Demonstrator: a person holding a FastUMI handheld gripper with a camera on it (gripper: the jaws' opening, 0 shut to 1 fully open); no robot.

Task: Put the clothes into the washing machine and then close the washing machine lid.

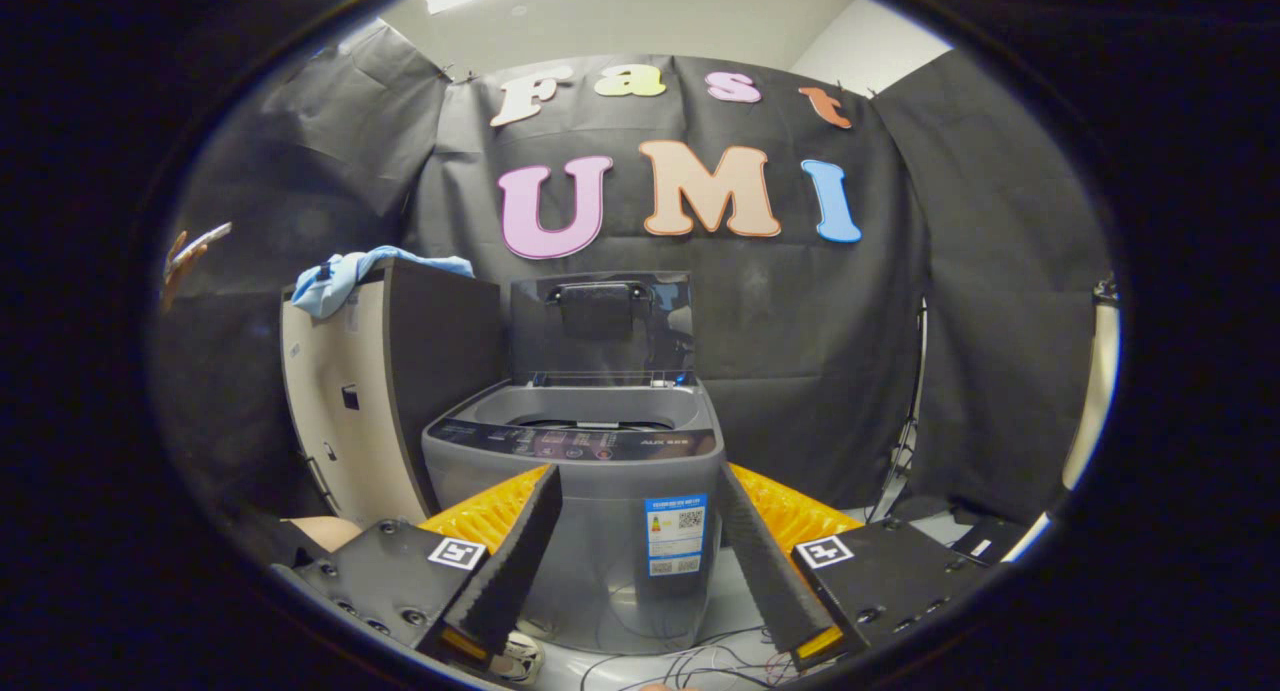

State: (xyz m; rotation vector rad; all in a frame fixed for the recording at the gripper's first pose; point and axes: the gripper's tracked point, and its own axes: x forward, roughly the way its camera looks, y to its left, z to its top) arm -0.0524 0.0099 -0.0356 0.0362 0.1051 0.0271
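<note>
Gripper (640,496) wide apart and holding nothing, facing the washer (585,501).
The washer stands just beyond the fingers, lid (600,326) raised upright. Blue clothes (350,271) lie on the cabinet's (370,401) top edge, beside the washer. Cables (690,661) trail on the floor below.

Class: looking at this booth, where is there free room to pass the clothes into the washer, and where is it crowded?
Free: the washing machine opening, between its raised lid and control panel. Crowded: the cabinet top, holding the blue clothes. The gripper jaws are open, empty.
</note>
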